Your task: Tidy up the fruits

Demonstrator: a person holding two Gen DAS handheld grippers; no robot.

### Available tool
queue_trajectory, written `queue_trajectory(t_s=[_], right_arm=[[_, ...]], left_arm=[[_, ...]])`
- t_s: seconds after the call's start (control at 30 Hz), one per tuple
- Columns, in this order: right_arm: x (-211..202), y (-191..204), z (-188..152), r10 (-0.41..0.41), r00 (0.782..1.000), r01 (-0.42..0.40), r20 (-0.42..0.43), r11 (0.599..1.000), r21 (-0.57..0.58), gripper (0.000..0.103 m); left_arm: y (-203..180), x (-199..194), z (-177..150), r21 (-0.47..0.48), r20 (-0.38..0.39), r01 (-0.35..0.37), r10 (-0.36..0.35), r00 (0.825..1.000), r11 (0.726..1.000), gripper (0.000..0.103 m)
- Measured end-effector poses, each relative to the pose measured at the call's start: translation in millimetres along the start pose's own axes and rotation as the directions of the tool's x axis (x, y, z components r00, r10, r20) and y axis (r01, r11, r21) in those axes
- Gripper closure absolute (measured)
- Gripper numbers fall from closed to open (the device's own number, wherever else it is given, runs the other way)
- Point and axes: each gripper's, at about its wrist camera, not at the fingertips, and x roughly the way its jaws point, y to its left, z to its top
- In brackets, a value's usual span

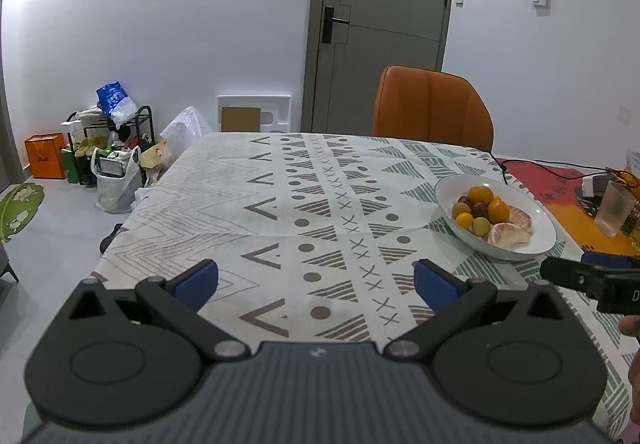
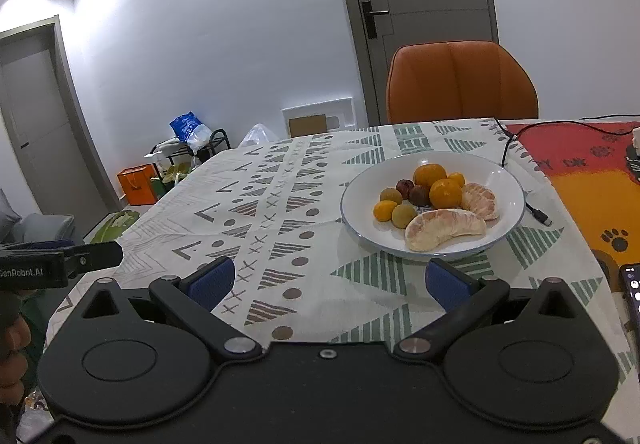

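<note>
The fruits lay heaped in a white plate on the tabletop, ahead of both wide-open, empty grippers; a careless pinch might roll round ones out.

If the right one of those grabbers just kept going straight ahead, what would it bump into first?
Probably the white bowl of fruit: its near rim lies just ahead of the open right hand-held gripper, toward the right finger. Depth is unclear, so it may instead skim the tablecloth first.
</note>
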Motion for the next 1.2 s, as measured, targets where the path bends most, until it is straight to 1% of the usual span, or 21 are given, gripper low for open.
queue_trajectory(t_s=[0.63,1.2], right_arm=[[-2.4,-0.7,0.6,0.001,1.0,-0.001,0.005,1.0,-0.002,0.0],[1.6,-3.7,-5.2,-0.003,1.0,0.003,-0.009,1.0,0.012,0.0]], left_arm=[[0.0,-1.5,0.9,0.005,0.005,0.001,-0.001,1.0,1.0,0.0],[0.2,-0.1,-4.0,0.005,-0.006,0.009,-0.009,1.0,1.0,0.0]])
